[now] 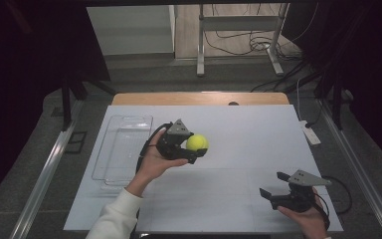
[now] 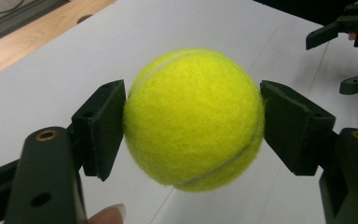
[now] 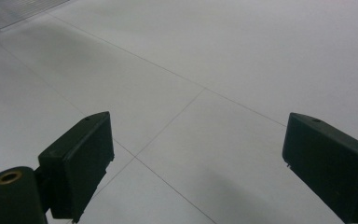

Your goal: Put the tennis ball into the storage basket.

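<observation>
A yellow-green tennis ball (image 1: 197,143) is held above the white table (image 1: 248,144), left of its middle. My left gripper (image 1: 195,149) is shut on the ball, and in the left gripper view both black pads press the ball's (image 2: 193,119) sides. Near the table's front right, my right gripper (image 1: 274,184) stands open with nothing between its jaws. The right gripper view has its fingers (image 3: 81,158) spread wide over bare white table (image 3: 205,70).
A clear plastic tray (image 1: 122,147) lies on the table's left side, beside my left hand. A strip of wooden tabletop (image 1: 199,98) runs along the far edge. Cables and a metal stand's legs (image 1: 238,45) are on the floor beyond.
</observation>
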Demonstrator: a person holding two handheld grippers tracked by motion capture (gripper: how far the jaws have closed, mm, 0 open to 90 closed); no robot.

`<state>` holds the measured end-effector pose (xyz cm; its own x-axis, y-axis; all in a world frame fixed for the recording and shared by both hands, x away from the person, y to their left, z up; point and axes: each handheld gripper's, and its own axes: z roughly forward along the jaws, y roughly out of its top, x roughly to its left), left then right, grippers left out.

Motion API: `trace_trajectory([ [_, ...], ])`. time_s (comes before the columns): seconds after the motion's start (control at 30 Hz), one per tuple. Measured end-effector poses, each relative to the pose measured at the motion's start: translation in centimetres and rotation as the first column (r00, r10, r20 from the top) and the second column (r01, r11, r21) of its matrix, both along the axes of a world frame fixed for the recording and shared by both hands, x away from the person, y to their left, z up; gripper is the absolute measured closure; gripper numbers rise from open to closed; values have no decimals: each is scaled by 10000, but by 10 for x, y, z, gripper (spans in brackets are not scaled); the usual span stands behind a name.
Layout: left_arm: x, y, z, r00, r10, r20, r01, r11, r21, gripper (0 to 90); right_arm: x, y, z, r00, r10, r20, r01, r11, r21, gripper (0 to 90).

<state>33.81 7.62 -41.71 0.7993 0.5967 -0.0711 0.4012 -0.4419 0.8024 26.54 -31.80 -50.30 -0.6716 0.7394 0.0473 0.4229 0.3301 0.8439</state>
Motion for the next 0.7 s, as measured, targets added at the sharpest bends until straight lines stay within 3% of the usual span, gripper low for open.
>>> trace_trajectory([
  [0.27,5,15,-2,9985,545,-21,-545,9985,-91,266,0,0,0,10000,-22,11,22,10000,-13,89],
  [0.7,8,27,-1,9961,879,44,-878,9960,-169,266,1,-1,0,10000,16,26,-16,10000,31,89],
])
